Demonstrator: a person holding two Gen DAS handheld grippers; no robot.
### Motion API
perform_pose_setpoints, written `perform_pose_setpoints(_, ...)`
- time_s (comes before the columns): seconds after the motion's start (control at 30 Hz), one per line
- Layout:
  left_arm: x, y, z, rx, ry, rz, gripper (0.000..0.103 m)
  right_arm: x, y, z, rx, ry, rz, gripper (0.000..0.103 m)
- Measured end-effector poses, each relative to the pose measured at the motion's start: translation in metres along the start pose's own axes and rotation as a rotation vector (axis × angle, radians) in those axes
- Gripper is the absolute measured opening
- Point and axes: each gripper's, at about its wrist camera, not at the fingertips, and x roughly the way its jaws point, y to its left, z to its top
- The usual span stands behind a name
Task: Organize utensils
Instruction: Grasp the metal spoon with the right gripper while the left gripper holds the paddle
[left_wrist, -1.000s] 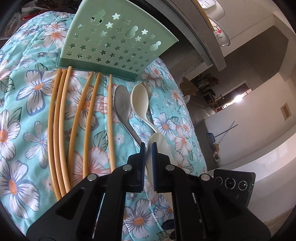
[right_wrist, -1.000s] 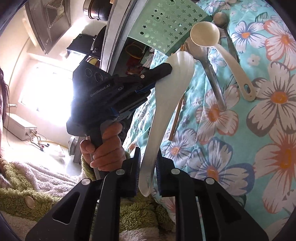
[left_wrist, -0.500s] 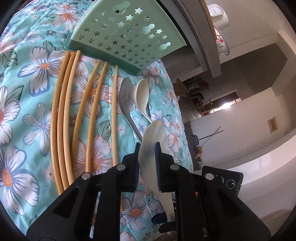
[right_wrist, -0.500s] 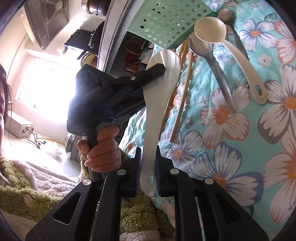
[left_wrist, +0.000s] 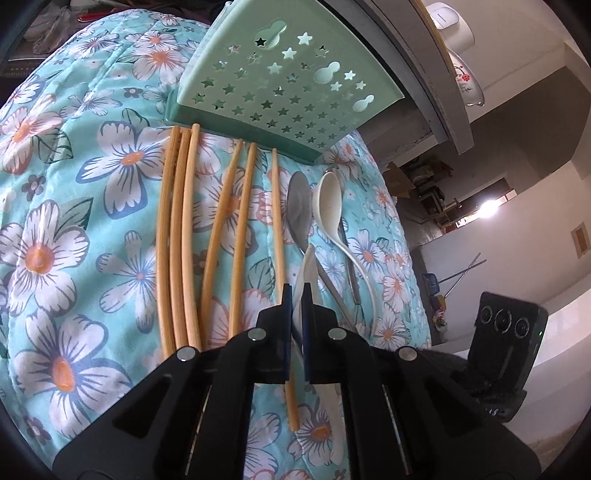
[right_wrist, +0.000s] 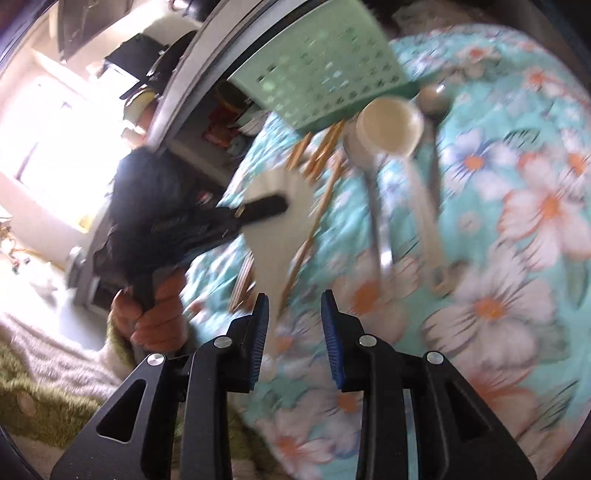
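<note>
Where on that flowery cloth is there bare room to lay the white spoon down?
The widest bare patch of the turquoise floral cloth lies left of the six wooden chopsticks. Another opens right of the cream plastic ladle. It is crowded between the chopsticks and the steel spoon, below the green star-punched plastic basket.

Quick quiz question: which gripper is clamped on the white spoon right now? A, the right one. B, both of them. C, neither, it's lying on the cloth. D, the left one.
D: the left gripper is shut on the white spoon, while the right gripper has its jaws opening, and its pads look clear of the handle.
</note>
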Motion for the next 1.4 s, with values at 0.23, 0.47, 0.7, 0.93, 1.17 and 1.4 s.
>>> perform_pose_setpoints(0.23, -0.002, 0.002, -0.001, 0.039, -0.015, 0.098, 0.004, 0.042, 0.003, 0.026, -0.105, 0.045, -0.304, 0.027)
perform_pose_setpoints(0.47, -0.002, 0.01, -0.001, 0.012, -0.022, 0.113, 0.005, 0.051, 0.011, 0.025, -0.151, 0.052, -0.389, 0.011)
perform_pose_setpoints(0.7, -0.004, 0.01, -0.001, 0.01, -0.031, 0.141, 0.005, 0.018, 0.006, -0.015, -0.056, 0.137, -0.285, 0.011)
perform_pose_setpoints(0.93, -0.003, 0.011, -0.001, 0.009, -0.027, 0.15, 0.005, -0.004, 0.021, -0.057, -0.098, 0.25, -0.18, 0.014)
perform_pose_setpoints(1.17, -0.006, 0.011, -0.001, 0.012, -0.039, 0.164, 0.005, -0.012, 0.005, -0.017, -0.065, 0.077, -0.153, 0.039)
perform_pose_setpoints(1.4, -0.012, 0.014, 0.0, 0.016, -0.045, 0.171, 0.005, 0.025, 0.005, 0.021, -0.159, 0.107, -0.108, 0.039)
